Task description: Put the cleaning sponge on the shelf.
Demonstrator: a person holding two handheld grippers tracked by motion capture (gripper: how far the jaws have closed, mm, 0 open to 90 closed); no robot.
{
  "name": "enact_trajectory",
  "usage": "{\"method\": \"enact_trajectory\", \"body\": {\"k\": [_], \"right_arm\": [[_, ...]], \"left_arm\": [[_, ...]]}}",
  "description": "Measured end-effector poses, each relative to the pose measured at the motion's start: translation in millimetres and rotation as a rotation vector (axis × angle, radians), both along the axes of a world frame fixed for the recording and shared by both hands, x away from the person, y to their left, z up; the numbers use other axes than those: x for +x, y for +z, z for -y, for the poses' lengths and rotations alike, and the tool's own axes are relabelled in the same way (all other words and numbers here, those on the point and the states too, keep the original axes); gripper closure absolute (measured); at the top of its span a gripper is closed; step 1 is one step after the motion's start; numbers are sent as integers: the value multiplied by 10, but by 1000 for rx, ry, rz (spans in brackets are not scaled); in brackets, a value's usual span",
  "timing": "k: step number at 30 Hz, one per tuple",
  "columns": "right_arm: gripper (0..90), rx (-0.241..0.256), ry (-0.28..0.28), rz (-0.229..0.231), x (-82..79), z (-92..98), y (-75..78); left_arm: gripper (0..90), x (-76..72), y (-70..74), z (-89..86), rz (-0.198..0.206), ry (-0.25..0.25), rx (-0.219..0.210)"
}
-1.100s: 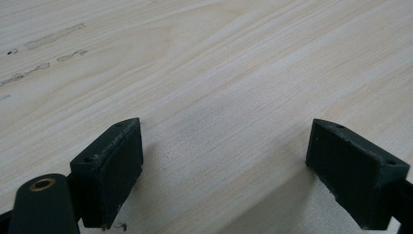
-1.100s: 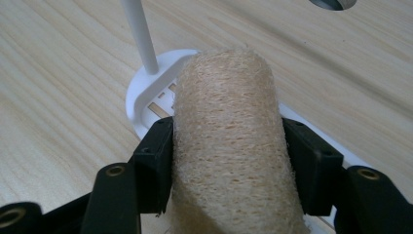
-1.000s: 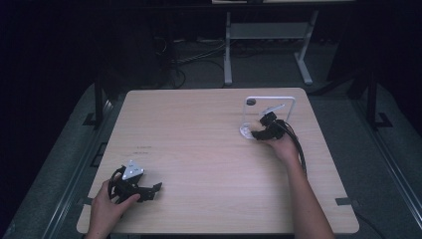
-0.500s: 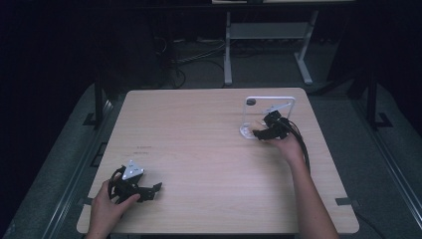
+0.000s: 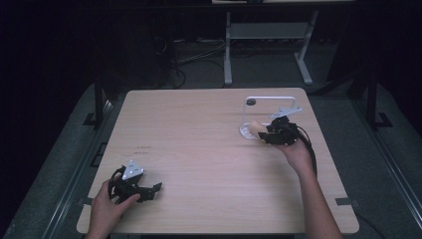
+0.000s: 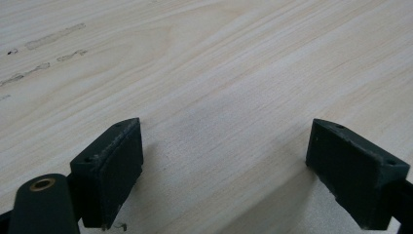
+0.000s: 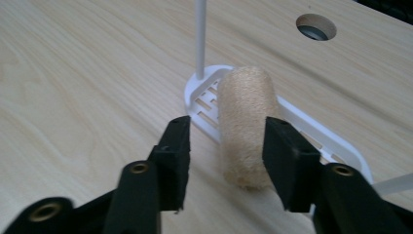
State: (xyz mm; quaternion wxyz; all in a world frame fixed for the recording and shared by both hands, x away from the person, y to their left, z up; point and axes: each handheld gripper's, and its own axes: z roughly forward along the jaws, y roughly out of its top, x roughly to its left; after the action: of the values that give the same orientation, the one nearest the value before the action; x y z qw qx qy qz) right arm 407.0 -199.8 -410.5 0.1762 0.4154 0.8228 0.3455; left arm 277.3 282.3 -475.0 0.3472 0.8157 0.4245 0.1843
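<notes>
Lighting: high view dim, surroundings near black beyond the table, whose top is evenly lit from above without glare. Left gripper view: bright, soft shadows under the pads, wood grain sharp. Right gripper view: bright, near foreground slightly soft, far edge mildly blurred.

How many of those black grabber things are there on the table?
2. The left gripper sits near the table's front left corner; the right gripper is at the far right, around a tan sponge roll.
</notes>
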Motion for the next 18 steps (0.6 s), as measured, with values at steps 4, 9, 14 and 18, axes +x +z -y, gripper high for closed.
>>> {"method": "enact_trajectory", "body": {"k": [4, 9, 14, 18], "right_arm": [[713, 20, 20, -3, -77, -20, -13], [851, 27, 42, -29, -114, -63, -88], [895, 17, 53, -56, -96, -98, -181], [897, 12, 37, -80, -70, -87, -257]], "left_arm": [[130, 0, -1, 0, 1, 0, 0], [130, 0, 1, -1, 1, 0, 1], [130, 0, 0, 0, 0, 0, 0], [130, 0, -1, 0, 2, 1, 0]]}}
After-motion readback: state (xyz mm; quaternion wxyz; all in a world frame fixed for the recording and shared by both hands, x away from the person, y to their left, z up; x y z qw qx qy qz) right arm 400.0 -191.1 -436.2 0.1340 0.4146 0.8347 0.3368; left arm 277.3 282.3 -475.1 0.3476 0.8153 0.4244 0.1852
